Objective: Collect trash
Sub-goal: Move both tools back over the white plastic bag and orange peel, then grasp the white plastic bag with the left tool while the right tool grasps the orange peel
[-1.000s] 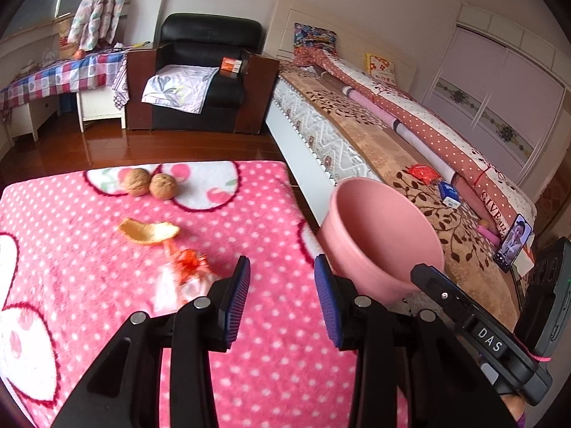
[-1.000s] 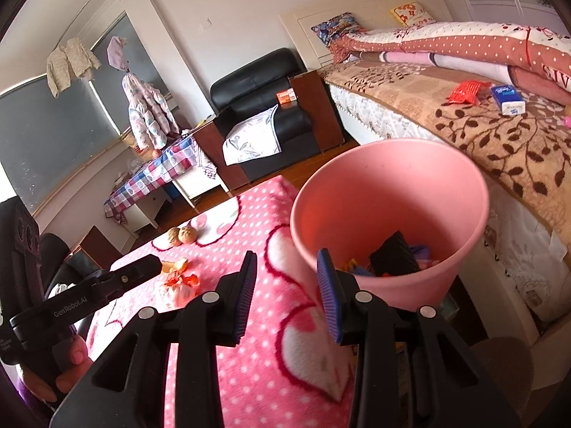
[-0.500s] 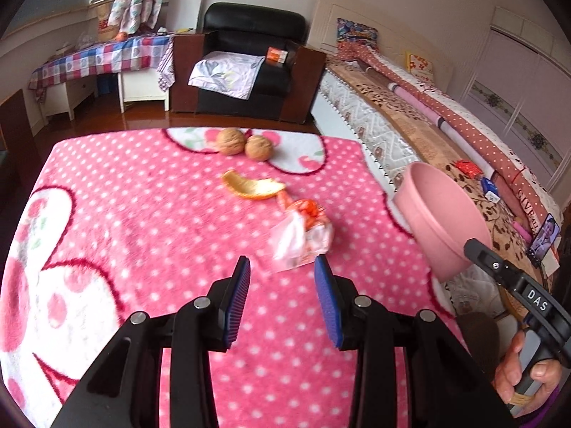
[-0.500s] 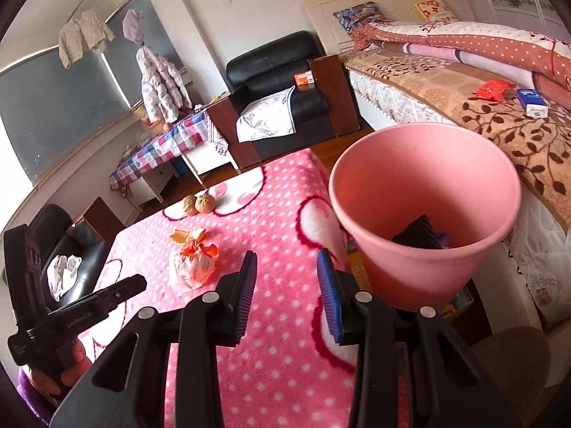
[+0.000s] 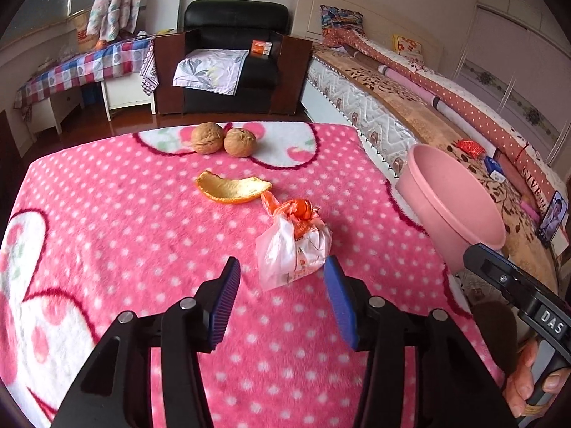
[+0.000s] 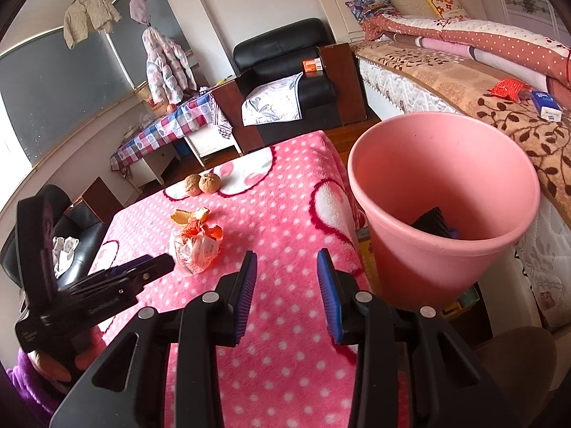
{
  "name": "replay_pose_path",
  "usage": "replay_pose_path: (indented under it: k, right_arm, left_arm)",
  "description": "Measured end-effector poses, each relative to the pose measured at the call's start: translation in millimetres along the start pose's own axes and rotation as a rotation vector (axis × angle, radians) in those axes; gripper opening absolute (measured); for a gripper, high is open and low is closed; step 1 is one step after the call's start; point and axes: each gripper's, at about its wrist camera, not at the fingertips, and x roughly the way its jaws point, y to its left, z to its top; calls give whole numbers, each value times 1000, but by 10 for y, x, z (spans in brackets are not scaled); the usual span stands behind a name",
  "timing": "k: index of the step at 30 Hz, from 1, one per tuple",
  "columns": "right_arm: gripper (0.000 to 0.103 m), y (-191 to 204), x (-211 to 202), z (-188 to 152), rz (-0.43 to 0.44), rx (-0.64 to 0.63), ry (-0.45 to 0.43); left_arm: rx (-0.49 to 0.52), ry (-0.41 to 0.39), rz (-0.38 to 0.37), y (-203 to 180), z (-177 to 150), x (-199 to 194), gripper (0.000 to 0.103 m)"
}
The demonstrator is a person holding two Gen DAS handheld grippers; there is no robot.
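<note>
Trash bag (image 5: 293, 246), knotted and crumpled, now lies just ahead of the left gripper (image 5: 282, 299), whose empty jaws are opening after closing in from farther back, so a grab looks imminent, pink bin (image 5: 451, 210) waiting beside it.

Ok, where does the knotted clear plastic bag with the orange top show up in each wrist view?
Left wrist view: the knotted clear plastic bag with the orange top lies at centre, just beyond the tips of the opening left tongs, not yet gripped.
Right wrist view: the same bag sits left of centre, on the pink dotted cloth.
Shared landmark: the curled orange peel just behind it.
</note>
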Motion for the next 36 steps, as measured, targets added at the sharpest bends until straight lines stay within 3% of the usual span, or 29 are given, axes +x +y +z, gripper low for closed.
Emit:
replay_pose_path:
  k: [5,6,8,13,18,24,29,36]
  right_arm:
    - [35,12,59,-6,0,-7,18]
    - [35,26,78,-7,1,-9,22]
    - [35,52,123,0,6,-16,33]
    - [35,140,227,50,24,-31,49]
    - [35,277,386,148,72,-47,75]
    - [36,599,709,285,145,-78,117]
    - [35,885,1021,363,145,-118,142]
    - [35,1097,1347,425,111,-141,162]
  left_arm:
    - [-5,13,-9,56,37,182,48]
    - [-2,11,-20,53,35,192,45]
    - [9,10,-53,30,40,202,26]
    - [30,3,-74,23,-6,181,15]
    - [-19,-25,-92,229,-60,-52,14]
    - [-129,-68,-50,663,-120,-349,14]
    - [-213,-85,-33,976,-163,-456,14]
    - [-252,-84,-54,1103,-205,-455,14]
